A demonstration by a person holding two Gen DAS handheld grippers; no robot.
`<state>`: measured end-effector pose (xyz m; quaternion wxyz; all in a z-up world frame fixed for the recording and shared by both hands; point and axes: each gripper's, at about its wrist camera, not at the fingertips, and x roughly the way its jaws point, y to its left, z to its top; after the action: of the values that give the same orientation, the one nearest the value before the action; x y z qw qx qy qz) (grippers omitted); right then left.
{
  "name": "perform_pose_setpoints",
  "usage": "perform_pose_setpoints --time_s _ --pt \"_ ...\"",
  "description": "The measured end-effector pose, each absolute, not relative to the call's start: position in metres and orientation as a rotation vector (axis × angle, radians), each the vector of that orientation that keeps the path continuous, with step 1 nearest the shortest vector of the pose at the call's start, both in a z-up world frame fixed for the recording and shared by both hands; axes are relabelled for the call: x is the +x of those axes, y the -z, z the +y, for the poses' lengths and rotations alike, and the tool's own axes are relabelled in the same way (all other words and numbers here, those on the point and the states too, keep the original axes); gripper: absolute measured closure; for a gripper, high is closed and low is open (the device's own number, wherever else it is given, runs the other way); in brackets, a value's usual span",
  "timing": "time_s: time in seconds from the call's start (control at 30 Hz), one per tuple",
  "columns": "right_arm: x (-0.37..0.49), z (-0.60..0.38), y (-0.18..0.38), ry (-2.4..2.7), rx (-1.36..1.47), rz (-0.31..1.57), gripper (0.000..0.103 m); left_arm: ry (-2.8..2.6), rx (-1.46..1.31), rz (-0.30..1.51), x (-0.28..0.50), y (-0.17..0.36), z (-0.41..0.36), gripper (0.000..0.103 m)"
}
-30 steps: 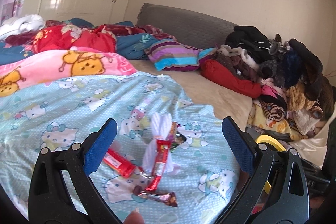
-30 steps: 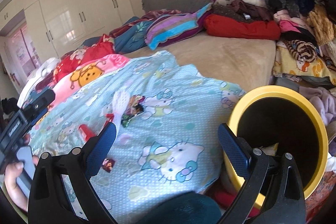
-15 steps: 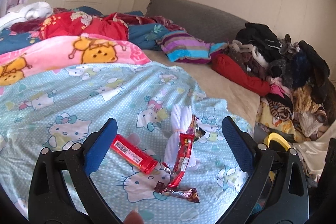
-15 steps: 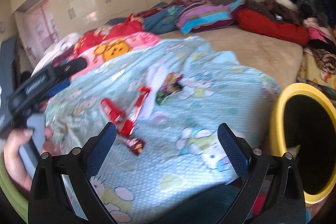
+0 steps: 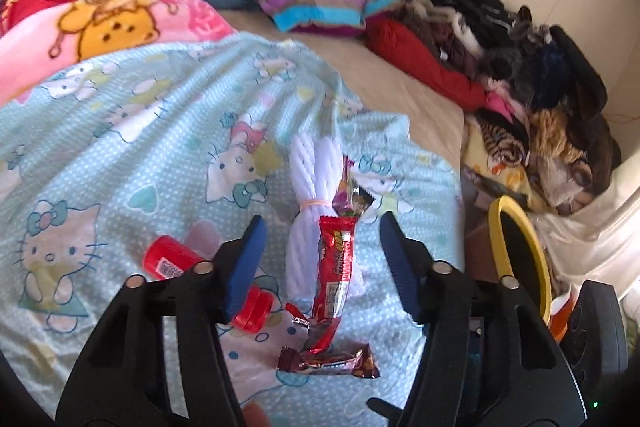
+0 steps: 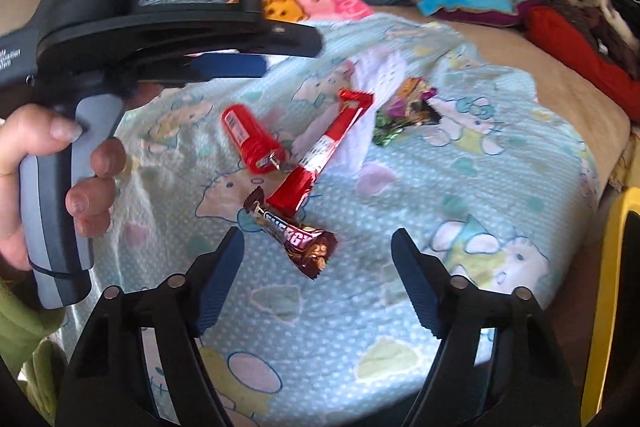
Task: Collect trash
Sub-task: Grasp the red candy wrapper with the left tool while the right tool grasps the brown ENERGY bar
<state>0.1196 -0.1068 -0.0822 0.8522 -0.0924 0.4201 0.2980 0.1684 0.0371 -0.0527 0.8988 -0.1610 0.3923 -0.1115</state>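
Left tool (image 5: 322,257), fingers apart, frames the red wrapper (image 5: 335,267) on the Hello Kitty blanket (image 5: 120,155). Right tool (image 6: 316,279), fingers apart, hangs just short of the brown energy bar (image 6: 296,233). Red tube (image 6: 250,137) beside them; yellow bin (image 5: 520,251) at the bedside.

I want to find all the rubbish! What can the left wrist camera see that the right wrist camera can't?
Only the left wrist view shows the big clothes pile by the wall and the rubber band around the white bundle.

Only the right wrist view shows the person's hand gripping the left tongs' handle, and the word ENERGY on the brown bar.

Both show the long red wrapper, the red tube, the crinkly colourful wrapper, the yellow bin and the Hello Kitty blanket.
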Motion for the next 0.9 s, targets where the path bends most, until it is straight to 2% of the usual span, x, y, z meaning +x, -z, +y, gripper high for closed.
perform_pose_setpoints --time_s 0.23,0.37,0.5,0.6,0.7,0.8,0.9 --pt "0.134 -0.099 0.1 -0.653 -0.157 0.961 0.046 0.292 -0.258 0.884 0.183 0.067 0.019 0.056" --pt "0.138 -0.099 0.11 -0.666 -0.146 1.003 0.062 0.306 -0.221 0.94 0.194 0.078 0.011 0.06" --pt "0.138 -0.101 0.111 -0.678 -0.125 1.009 0.072 0.296 -0.254 0.975 0.202 0.088 0.011 0.078" --pt "0.138 -0.104 0.111 -0.688 -0.11 1.012 0.08 0.291 -0.266 0.983 0.203 0.092 0.012 0.081" --pt "0.135 -0.106 0.11 -0.693 -0.106 1.012 0.083 0.297 -0.269 0.983 0.203 0.092 0.01 0.088" --pt "0.13 -0.112 0.106 -0.694 -0.116 1.006 0.085 0.306 -0.266 0.98 0.201 0.092 0.007 0.101" --pt "0.124 -0.118 0.102 -0.695 -0.114 1.0 0.085 0.312 -0.267 0.966 0.199 0.089 0.003 0.103"
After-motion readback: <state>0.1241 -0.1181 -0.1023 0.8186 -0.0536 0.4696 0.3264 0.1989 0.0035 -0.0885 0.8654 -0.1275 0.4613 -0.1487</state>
